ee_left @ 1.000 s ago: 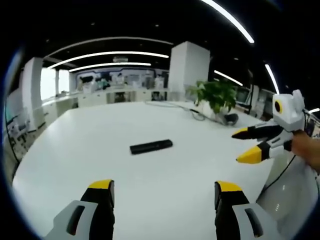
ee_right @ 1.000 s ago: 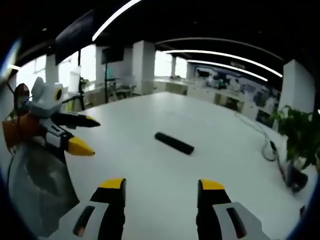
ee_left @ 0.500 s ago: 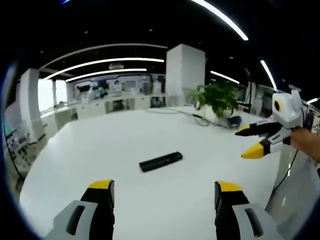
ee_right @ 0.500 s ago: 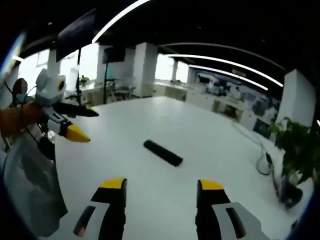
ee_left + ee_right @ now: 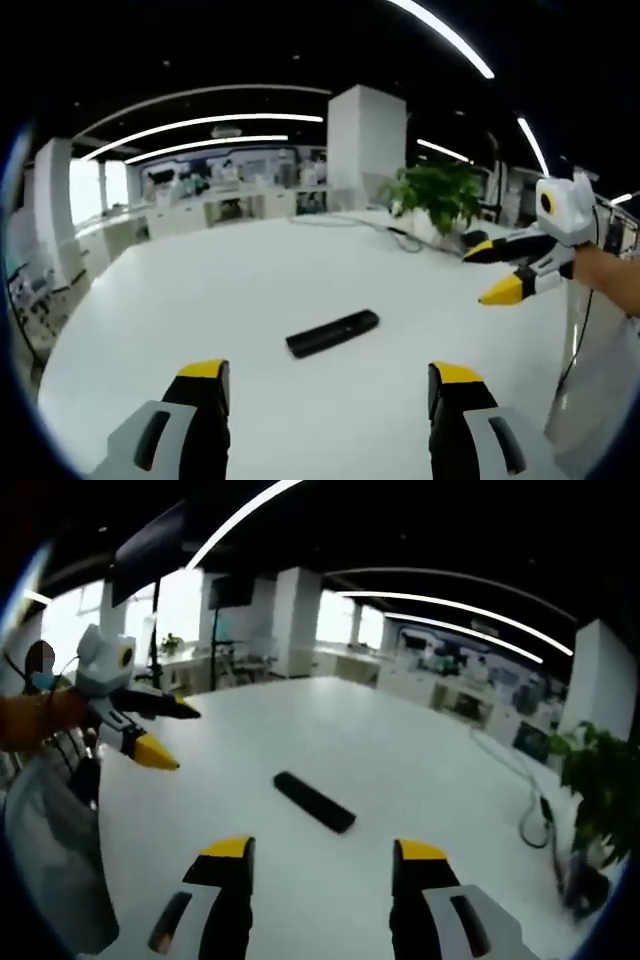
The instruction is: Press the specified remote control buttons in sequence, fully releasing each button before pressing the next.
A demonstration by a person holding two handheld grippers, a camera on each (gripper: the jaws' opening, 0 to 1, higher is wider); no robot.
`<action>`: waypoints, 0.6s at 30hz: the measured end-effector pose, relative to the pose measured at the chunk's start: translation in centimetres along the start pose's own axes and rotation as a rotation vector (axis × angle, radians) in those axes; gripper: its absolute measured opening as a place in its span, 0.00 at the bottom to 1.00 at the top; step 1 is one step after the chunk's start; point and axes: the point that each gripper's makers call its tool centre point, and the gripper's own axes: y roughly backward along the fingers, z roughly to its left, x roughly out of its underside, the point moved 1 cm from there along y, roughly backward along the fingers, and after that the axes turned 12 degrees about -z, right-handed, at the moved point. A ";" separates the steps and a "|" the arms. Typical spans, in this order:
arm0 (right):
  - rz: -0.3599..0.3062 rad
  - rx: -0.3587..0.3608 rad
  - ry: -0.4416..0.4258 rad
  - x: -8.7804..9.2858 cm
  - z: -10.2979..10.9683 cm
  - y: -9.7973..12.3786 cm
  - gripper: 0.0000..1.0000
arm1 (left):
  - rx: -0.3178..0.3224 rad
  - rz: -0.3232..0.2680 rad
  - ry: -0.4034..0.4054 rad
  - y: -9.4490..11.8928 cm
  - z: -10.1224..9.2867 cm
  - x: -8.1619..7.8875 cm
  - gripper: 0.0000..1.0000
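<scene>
Approaching: both grippers hang above the white tabletop [image 5: 150,300] with no button pressed yet; judged from this, the task is at its opening reach.
Remote control: a slim black bar [image 5: 332,332] lying flat near the middle of the tabletop, ahead of both grippers and apart from each; it also shows in the right gripper view [image 5: 314,801], lying on a slant. Its buttons are too small to make out.
Left gripper: [image 5: 330,385] jaws spread wide, holding nothing; seen from the right gripper view it sits off to the side [image 5: 158,732], also parted.
Right gripper: [image 5: 325,862] jaws wide apart and empty; in the left gripper view it comes in from the right [image 5: 490,270].
Surroundings: a potted plant [image 5: 432,195] and a cable [image 5: 530,820] lie at the far edge.
Next move: likely bringing one jaw tip down over the first named button, once near enough to tell the buttons apart, and pressing straight down so the remote does not slide.
</scene>
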 end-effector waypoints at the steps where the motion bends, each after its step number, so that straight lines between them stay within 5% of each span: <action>1: 0.002 -0.001 0.001 0.1 -0.2 -0.2 0.52 | 0.001 -0.001 0.004 -0.2 0.1 0.1 0.84; 18: 0.041 -0.045 -0.018 1.8 -2.2 -4.6 0.51 | 0.034 0.061 0.018 -4.5 1.8 2.4 0.82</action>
